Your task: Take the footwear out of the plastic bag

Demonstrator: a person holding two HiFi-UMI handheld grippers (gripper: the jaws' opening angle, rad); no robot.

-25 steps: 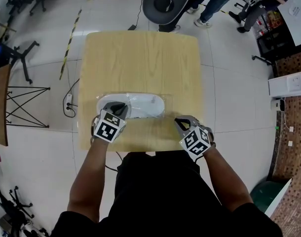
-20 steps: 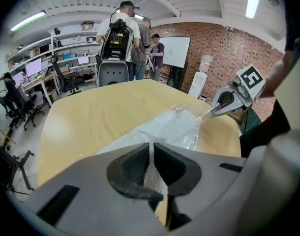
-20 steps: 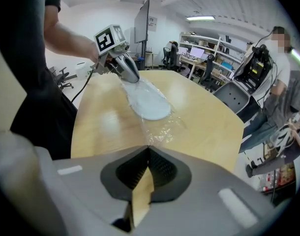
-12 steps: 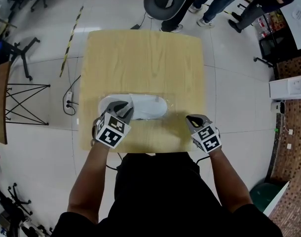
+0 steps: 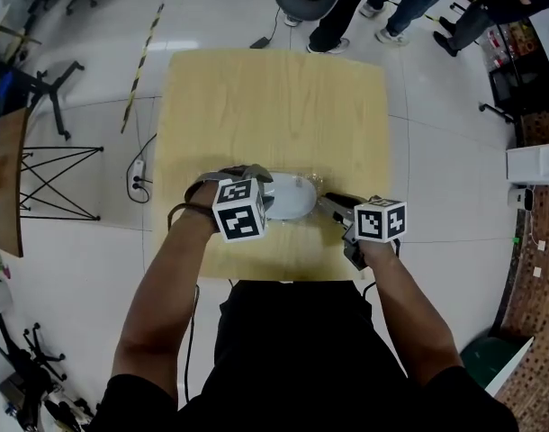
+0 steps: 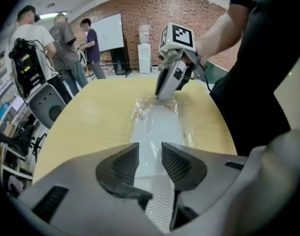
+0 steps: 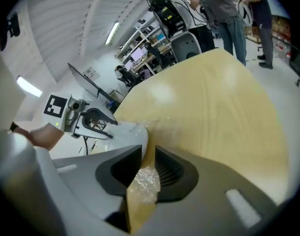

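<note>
White shoe [image 6: 157,129] inside clear plastic bag [image 6: 140,109]; left claw [image 6: 150,156] opening, shoe between.

The left gripper [image 6: 150,156] is opening its jaws, with the white shoe [image 6: 157,129] between them inside a clear plastic bag [image 6: 140,109] on the wooden table [image 6: 91,117]; the right gripper [image 6: 164,93], also opening, meets the bag's far end
</note>
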